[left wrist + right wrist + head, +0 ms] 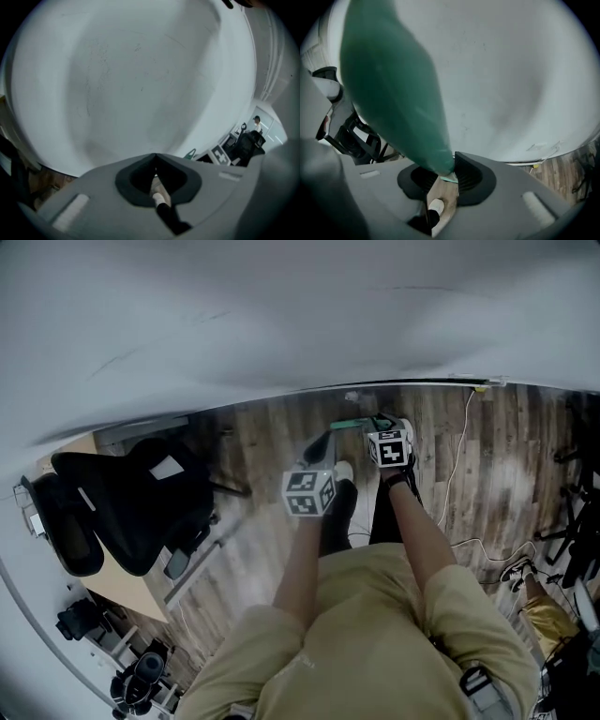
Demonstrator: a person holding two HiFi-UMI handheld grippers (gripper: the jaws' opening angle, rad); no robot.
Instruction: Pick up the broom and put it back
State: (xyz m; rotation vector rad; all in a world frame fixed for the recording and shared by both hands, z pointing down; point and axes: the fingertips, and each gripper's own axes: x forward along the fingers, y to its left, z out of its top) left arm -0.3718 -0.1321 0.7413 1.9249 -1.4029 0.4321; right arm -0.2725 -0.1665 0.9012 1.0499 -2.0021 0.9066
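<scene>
The broom's green handle (393, 84) comes down from the upper left of the right gripper view and ends between the jaws of my right gripper (449, 161), which is shut on it. In the head view only a short green piece of the broom (347, 425) shows, close to the foot of the white wall, beside the right gripper (380, 423). My left gripper (319, 448) hangs a little to the left and nearer to me. Its jaw tips (155, 155) meet with nothing between them, and it faces the wall.
The white wall (281, 315) stands just ahead above a wood floor (262, 437). A black office chair (131, 502) and a wooden desk (122, 587) are at the left. A white cable (459, 456) and dark stands (572, 521) are at the right. My own legs and shoes (436, 206) are below the grippers.
</scene>
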